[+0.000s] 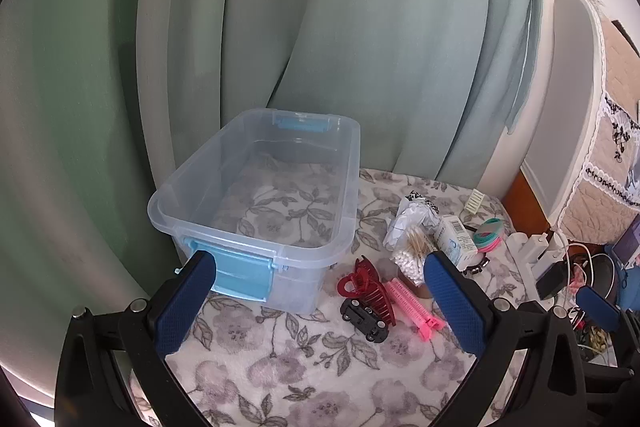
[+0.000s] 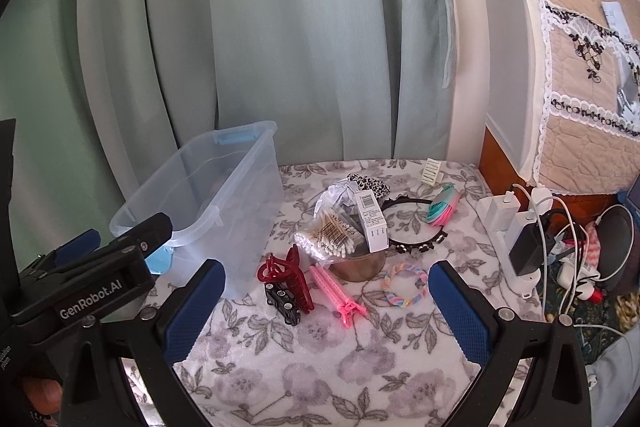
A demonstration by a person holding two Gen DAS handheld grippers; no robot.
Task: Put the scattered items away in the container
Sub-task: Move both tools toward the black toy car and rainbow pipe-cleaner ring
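Observation:
A clear plastic container (image 1: 256,183) with blue latches stands empty on the floral cloth; it also shows at the left of the right wrist view (image 2: 208,195). To its right lie a red claw clip (image 1: 370,287), a black clip (image 1: 364,319), a pink clip (image 1: 412,303), a bag of cotton swabs (image 1: 412,251) and a white box (image 1: 456,237). My left gripper (image 1: 320,263) is open and empty, just in front of the container. My right gripper (image 2: 326,279) is open and empty, in front of the red claw clip (image 2: 286,277), pink clip (image 2: 336,291) and pastel twisted hair tie (image 2: 404,287).
A black headband (image 2: 416,223), coloured hair ties (image 2: 442,205), a cream comb clip (image 2: 432,171) and a leopard scrunchie (image 2: 372,183) lie farther back. A power strip with chargers and cables (image 2: 520,239) sits at the right edge. Green curtains (image 1: 320,47) hang behind.

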